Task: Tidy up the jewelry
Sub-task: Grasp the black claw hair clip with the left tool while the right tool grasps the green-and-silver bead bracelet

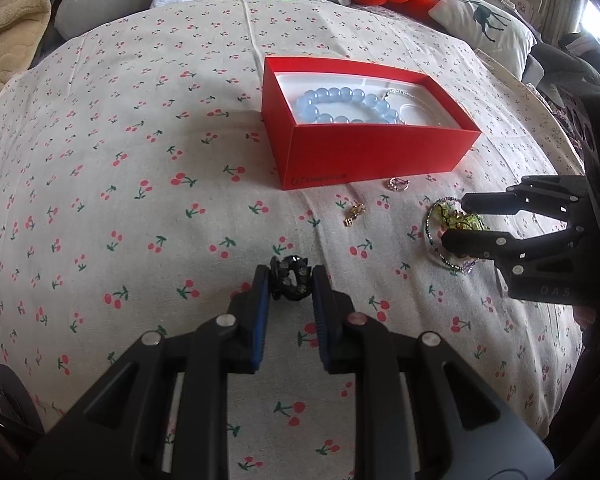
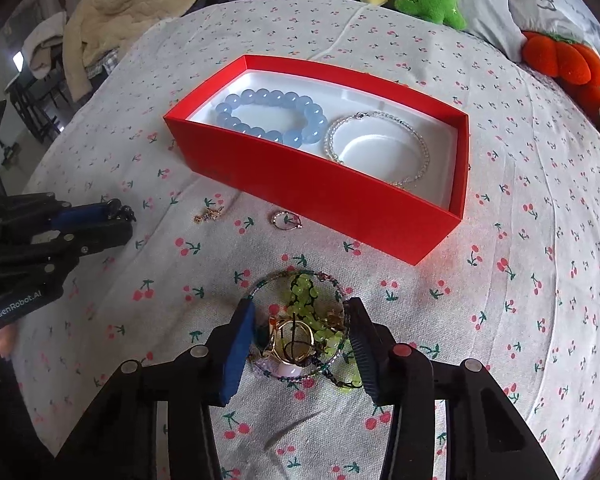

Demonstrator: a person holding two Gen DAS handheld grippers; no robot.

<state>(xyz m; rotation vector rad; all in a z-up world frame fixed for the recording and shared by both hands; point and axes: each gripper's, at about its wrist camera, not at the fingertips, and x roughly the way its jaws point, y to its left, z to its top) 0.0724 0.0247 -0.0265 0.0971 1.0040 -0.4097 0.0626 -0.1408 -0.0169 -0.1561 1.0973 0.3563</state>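
Cherry-print cloth [image 2: 500, 184] carried the red box [image 2: 340, 200] straight ahead of the right gripper [image 2: 300, 336], whose half-spread jaws straddled the tangled bracelets [image 2: 304, 320]; left gripper [image 1: 291, 286] pinched a black ring [image 1: 290, 280].

Red box [image 1: 364, 160] wall hides blue bracelet [image 1: 340, 106] partly.

Matt red cardboard box [image 2: 320, 196], glossy blue beads [image 2: 272, 118], woven cloth [image 1: 140, 200].

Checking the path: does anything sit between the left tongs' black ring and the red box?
Nothing visible does. The left tongs grip the black ring; only bare cherry-print cloth lies before the red box.
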